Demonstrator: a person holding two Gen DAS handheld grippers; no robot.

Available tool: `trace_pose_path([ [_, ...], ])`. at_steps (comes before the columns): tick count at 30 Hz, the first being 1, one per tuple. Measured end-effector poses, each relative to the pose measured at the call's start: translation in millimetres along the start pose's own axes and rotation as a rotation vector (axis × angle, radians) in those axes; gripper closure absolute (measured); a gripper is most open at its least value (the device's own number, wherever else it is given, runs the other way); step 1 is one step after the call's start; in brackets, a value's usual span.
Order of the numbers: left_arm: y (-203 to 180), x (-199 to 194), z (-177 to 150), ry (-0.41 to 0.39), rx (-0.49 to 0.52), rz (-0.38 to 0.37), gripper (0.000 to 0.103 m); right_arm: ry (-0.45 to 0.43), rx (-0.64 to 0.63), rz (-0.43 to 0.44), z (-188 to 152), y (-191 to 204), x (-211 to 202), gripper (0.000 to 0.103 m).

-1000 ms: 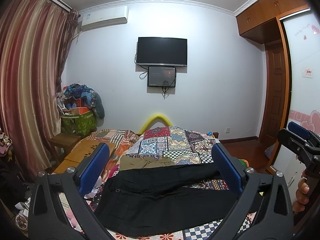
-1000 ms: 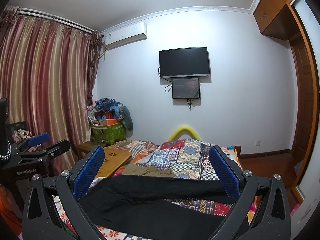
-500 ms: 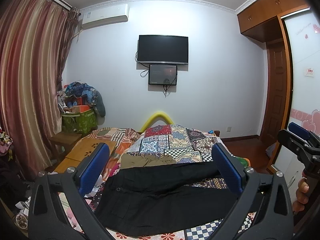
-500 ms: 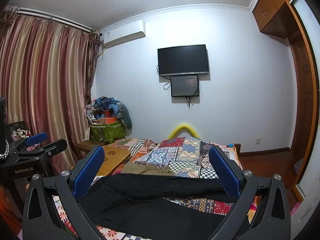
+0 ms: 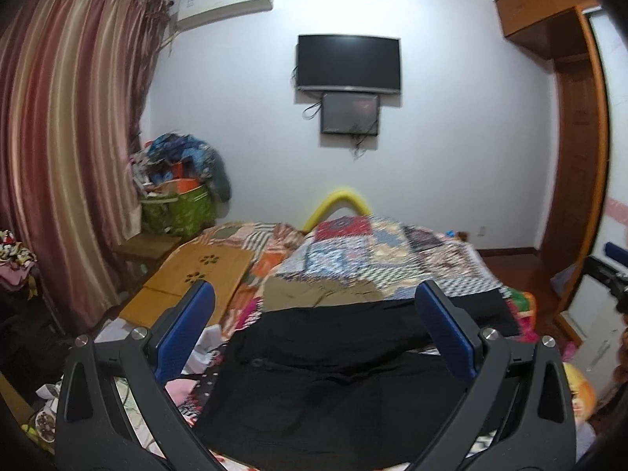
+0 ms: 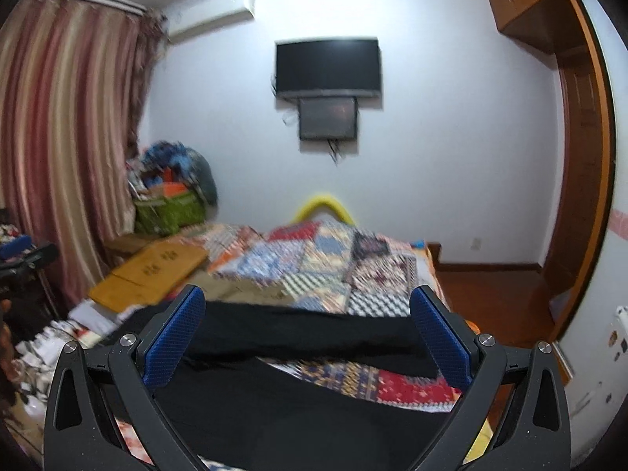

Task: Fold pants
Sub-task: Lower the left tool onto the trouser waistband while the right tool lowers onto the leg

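Black pants [image 5: 337,384] lie spread across the near end of the bed, waist to the left and two legs running right. In the right wrist view the black pants [image 6: 298,396] show their legs parted, with quilt between them. My left gripper [image 5: 314,314] hangs open above the pants, holding nothing. My right gripper [image 6: 306,314] is open too, above the legs, and also appears at the right edge as the right gripper [image 5: 612,271]. The left gripper [image 6: 27,251] shows at the left edge of the right wrist view.
A patchwork quilt [image 5: 384,255] covers the bed, and a khaki garment [image 5: 314,294] lies just beyond the pants. A wooden board [image 5: 196,274] leans at the bed's left. A green basket of clothes [image 5: 176,212], striped curtains [image 5: 62,157] and a wardrobe [image 5: 569,176] ring the room.
Both cameras have tipped downward and moved closer to the bed; the pants fill more of each view. Both views are now motion-blurred. The pants have not moved.
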State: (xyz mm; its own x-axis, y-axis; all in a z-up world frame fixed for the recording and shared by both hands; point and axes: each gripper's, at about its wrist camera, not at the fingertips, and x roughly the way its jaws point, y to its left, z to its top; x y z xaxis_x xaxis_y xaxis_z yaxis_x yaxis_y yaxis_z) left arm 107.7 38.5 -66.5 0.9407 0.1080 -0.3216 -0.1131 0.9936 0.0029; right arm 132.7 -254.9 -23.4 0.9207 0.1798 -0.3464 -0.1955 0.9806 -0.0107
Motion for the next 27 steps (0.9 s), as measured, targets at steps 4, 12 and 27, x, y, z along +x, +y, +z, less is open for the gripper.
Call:
trace_pose_path([
  [4, 12, 43, -16, 0.033, 0.049, 0.058, 0.0, 0.097, 0.012, -0.043, -14, -27, 36, 0.0],
  [12, 36, 129, -41, 0.171, 0.135, 0.071, 0.0, 0.252, 0.011, -0.102, -27, -72, 77, 0.0],
  [27, 98, 286, -48, 0.431, -0.025, 0.053, 0.0, 0.374, -0.025, -0.204, -45, -143, 172, 0.0],
])
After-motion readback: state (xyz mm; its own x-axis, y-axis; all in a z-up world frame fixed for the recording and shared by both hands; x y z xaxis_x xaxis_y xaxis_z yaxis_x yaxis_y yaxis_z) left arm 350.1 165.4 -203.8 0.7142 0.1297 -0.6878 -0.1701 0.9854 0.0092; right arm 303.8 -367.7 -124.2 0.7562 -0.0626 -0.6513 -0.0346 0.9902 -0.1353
